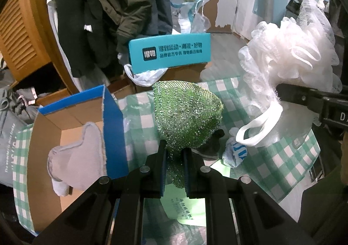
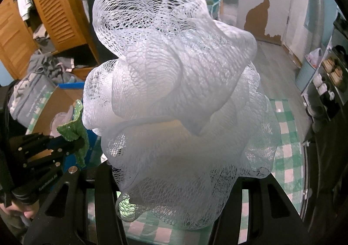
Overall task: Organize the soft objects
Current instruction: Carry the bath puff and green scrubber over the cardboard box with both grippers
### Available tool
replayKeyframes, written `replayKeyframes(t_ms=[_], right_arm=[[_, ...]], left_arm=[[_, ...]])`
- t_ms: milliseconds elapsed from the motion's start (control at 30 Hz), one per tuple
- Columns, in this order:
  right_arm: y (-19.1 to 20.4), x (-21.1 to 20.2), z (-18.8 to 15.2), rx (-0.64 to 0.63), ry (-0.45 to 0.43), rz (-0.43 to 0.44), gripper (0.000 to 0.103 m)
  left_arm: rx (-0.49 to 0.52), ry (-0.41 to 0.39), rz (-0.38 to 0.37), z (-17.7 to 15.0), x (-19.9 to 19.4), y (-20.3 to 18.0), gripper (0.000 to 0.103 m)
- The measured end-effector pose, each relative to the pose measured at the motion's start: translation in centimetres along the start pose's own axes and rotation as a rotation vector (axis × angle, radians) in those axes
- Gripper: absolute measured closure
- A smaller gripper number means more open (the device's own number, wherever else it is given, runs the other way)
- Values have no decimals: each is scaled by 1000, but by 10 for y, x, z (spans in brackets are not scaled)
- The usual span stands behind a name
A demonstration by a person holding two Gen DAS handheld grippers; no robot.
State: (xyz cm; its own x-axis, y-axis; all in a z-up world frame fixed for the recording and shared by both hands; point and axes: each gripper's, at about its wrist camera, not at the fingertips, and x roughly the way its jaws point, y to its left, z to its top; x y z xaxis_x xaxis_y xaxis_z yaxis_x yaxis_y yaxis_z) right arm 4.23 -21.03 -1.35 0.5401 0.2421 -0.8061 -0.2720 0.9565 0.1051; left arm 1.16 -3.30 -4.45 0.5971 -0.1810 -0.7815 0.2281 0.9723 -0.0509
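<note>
My left gripper (image 1: 175, 153) is shut on a green glittery scouring cloth (image 1: 187, 114) and holds it above the checked table, right of an open cardboard box (image 1: 71, 119). A grey cloth mitt (image 1: 78, 158) hangs over the box's blue flap. My right gripper (image 1: 280, 93) is shut on a white mesh bath pouf (image 1: 289, 53), held up at the right. In the right wrist view the pouf (image 2: 174, 97) fills the middle and hides the right fingertips. The left gripper (image 2: 74, 145) with the green cloth (image 2: 74, 127) shows at the left there.
The table has a green-and-white checked cover (image 1: 289, 169). A small white-and-blue wrapper (image 1: 235, 153) and a green paper sheet (image 1: 184, 208) lie on it. A teal box (image 1: 169, 53), plastic bags and hanging coats (image 1: 104, 10) stand beyond the table.
</note>
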Motion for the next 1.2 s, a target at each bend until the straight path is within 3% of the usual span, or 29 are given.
replayKeyframes(t_ms=[1200], right_arm=[[82, 21, 31, -144, -28, 134, 53]], left_arm=[[-162, -65, 84, -20, -46, 92, 90]])
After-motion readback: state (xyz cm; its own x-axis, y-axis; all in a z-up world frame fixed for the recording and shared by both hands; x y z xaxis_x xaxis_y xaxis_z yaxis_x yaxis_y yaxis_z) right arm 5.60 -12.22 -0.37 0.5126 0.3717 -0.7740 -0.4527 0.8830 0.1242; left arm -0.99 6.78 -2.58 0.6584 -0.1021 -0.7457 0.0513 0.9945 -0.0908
